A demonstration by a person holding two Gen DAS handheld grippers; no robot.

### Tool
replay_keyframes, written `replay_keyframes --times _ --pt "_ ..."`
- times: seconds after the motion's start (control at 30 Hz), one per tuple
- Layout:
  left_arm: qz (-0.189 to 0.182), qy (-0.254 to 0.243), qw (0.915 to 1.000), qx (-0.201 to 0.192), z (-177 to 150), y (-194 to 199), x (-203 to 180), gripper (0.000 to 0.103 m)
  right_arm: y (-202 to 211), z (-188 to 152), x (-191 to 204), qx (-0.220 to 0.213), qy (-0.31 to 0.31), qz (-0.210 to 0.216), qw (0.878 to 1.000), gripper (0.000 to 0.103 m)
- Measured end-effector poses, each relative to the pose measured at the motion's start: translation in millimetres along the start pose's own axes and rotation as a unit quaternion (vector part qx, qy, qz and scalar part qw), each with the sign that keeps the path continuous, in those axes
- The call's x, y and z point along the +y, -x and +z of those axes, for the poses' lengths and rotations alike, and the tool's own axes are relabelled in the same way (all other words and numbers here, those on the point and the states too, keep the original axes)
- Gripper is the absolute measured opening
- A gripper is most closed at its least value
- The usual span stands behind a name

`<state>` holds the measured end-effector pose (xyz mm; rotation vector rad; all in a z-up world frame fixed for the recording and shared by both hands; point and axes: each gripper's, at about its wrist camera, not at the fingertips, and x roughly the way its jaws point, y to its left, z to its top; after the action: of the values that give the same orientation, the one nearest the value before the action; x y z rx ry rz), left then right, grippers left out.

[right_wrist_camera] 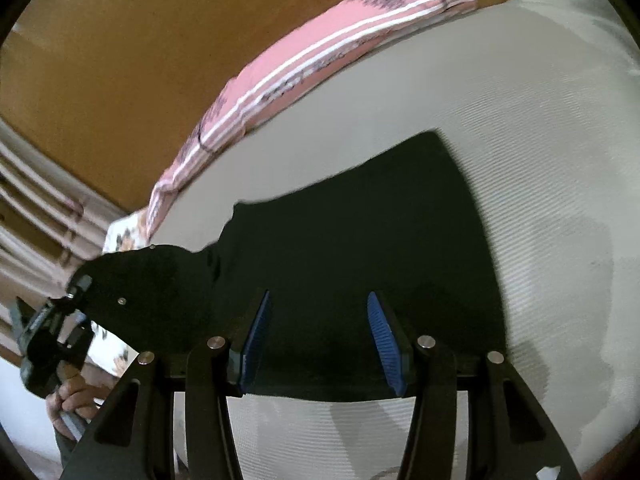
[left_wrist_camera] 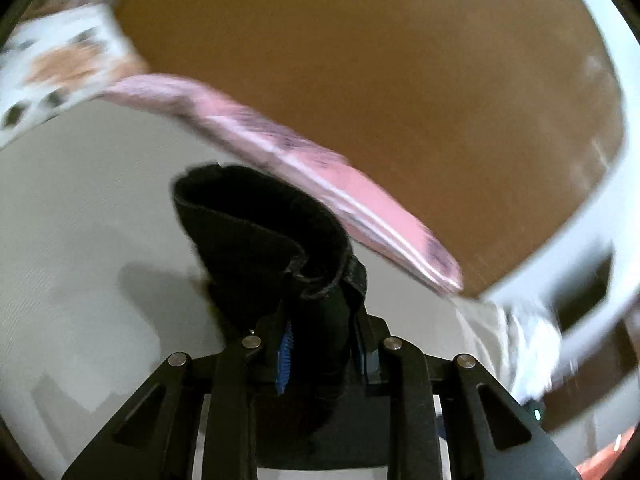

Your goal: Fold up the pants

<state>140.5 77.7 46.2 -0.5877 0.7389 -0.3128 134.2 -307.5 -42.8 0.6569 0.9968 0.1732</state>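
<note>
The black pants (right_wrist_camera: 360, 248) lie flat on a pale grey ribbed sheet (right_wrist_camera: 540, 160). My right gripper (right_wrist_camera: 318, 300) is open, its blue pads (right_wrist_camera: 382, 336) just above the pants' near edge, holding nothing. My left gripper (left_wrist_camera: 320, 320) is shut on a bunched end of the pants (left_wrist_camera: 260, 232) and lifts it off the sheet. In the right wrist view the left gripper (right_wrist_camera: 80, 284) shows at the left, holding that lifted end in the person's hand (right_wrist_camera: 74, 396).
A pink striped pillow (right_wrist_camera: 320, 60) lies along the far edge of the sheet against a brown wooden headboard (right_wrist_camera: 120, 60). A white patterned cloth (left_wrist_camera: 60, 68) sits beside it. A white frame (left_wrist_camera: 600, 160) curves at the right of the left wrist view.
</note>
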Motion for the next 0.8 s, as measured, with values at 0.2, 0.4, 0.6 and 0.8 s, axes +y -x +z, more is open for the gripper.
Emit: replay_keyframes --times 0.2,0.4,0.6,0.8 --pt "-0.063 -0.101 0.9898 0.079 -36.1 -52.3 -92.0 0.025 31.9 11.3 -30.1 -0.025 -0.02 0.0 0.999 0.048" --pt "-0.078 -0.166 0.966 0.182 -106.9 -118.0 -133.2 0.025 49.6 14.6 -55.0 -0.034 -0.027 -0.014 0.999 0.048" --pt "-0.024 -0.215 0.9481 0.233 -157.8 -158.8 -137.1 0.029 42.1 13.5 -72.7 -0.005 -0.034 -0.004 0.999 0.048" --pt "-0.032 -0.239 0.9397 0.243 -158.0 -143.6 -146.5 0.047 16.5 18.8 -79.8 0.039 -0.051 0.071 0.995 0.048"
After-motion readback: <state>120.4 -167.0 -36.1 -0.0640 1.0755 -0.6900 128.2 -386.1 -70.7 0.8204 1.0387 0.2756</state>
